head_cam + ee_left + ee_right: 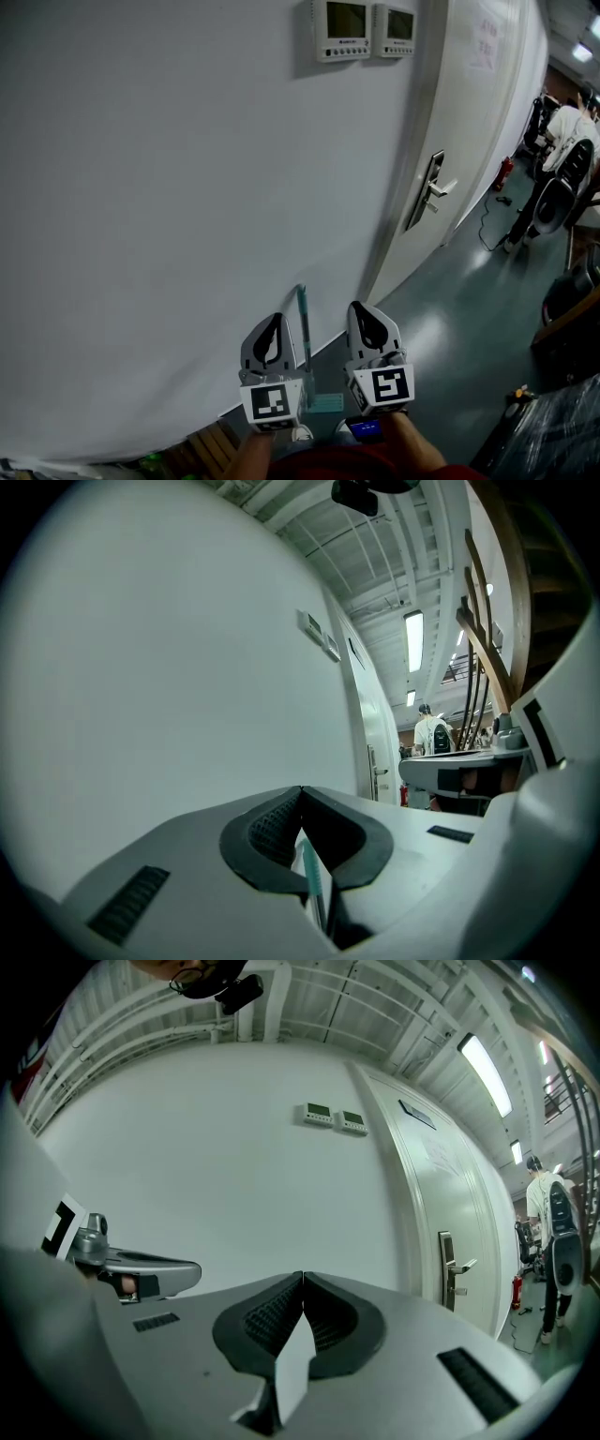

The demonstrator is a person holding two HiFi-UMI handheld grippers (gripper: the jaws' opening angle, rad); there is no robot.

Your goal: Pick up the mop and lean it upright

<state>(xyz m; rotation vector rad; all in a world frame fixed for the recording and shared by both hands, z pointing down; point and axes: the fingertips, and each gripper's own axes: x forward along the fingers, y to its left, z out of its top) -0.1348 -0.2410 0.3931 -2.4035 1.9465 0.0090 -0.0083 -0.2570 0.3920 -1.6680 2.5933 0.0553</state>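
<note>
White, smooth wall carries two boxy panels whose print is too small to read, and the notice on the door is illegible too. A slim teal mop leans upright against the wall between the grippers. The left gripper and right gripper press their ribbed black pads together on nothing.

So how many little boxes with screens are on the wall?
2. They sit side by side high on the white wall, just left of the door: the left box and the right box. I see no others.
</note>
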